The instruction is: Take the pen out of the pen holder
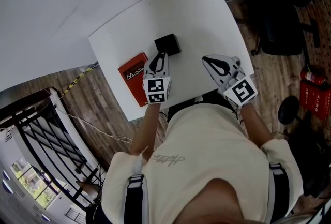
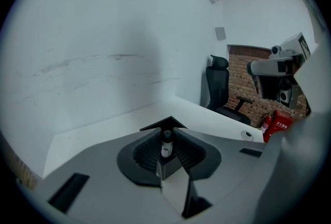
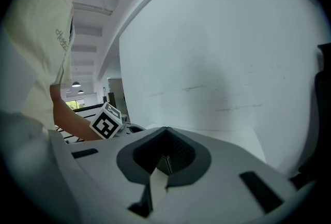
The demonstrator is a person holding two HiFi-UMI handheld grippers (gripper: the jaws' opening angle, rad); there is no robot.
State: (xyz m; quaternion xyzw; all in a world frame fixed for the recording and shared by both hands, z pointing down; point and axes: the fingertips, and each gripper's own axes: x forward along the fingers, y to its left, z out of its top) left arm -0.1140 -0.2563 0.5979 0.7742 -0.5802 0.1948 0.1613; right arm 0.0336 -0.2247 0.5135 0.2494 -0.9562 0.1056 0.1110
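On the white counter (image 1: 207,16), the black pen holder (image 1: 168,43) is standing beside a red book (image 1: 135,77), seemingly housing just the pen (image 2: 166,144) — the left gripper (image 1: 160,57) is clamping its capped top. A straight, untilted lift should be sparing the holder a tip-over; the right gripper (image 1: 209,60) is idling closed — empty.
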